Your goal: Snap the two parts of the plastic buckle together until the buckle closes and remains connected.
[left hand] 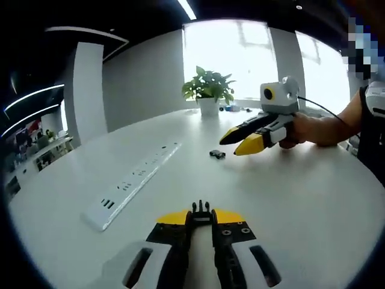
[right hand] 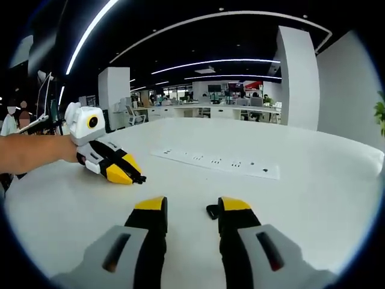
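Two halves: we see them well apart, so the buckle is not yet joined.
Pronged half (left hand: pixel 201 211): clamped at the tips of our left gripper (left hand: pixel 201 218), its teeth poking out past the yellow pads.
Left gripper: jaws pressed together on that pronged half; from the right gripper view it (right hand: pixel 133 177) hangs just over the table (right hand: pixel 313 198) toward its left edge.
Socket half (left hand: pixel 217 154): lies loose on the bare table, out in the middle, between the power strip (left hand: pixel 132 183) and the right gripper (left hand: pixel 240 143).
Right gripper: jaws apart and holding nothing; in its own view (right hand: pixel 192 208) the socket half (right hand: pixel 212 211) sits just inside the right jaw's tip, and we cannot tell if it touches.
Done so far: one half is picked up, we judge.
Left to do: grip the socket half, line up the two pieces, press them until they click and stay locked.
Backdrop: potted plant (left hand: pixel 208 90) at the far edge by the window.
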The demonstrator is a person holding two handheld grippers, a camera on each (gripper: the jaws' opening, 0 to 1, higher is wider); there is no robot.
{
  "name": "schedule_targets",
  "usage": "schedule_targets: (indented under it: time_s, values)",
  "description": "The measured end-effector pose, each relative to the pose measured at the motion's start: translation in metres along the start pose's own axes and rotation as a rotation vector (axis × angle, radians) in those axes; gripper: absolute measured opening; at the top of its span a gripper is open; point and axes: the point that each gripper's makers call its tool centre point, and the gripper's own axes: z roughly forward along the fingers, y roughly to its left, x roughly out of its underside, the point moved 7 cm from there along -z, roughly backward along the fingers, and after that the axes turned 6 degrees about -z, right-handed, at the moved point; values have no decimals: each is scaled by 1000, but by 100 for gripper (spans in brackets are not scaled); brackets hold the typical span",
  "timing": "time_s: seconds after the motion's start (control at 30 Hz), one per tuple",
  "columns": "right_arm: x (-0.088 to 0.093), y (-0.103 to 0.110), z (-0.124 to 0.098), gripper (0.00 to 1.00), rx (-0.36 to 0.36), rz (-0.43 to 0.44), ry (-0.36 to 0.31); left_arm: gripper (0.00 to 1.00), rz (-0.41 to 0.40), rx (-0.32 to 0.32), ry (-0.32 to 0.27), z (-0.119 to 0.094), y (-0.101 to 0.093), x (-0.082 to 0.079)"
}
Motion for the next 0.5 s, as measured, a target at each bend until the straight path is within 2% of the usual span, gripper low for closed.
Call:
schedule_targets:
  time_s: [0.17, 0.33, 0.43, 0.5]
  values:
    - [-1, 0, -1, 32, 0, 3, -4, 11, -23, -50, 1, 1, -3, 0]
    - [-1, 1, -1, 32, -2, 4, -5, 12, -32, -40, -5, 0, -1, 2]
    - [-1, 1, -2, 32, 0, 3, -6, 12, -8, -43, -16, 1, -1, 3]
    - [-1, 1, -2, 32, 0, 2, -7, 12, -38, -45, -20, 1, 0, 3]
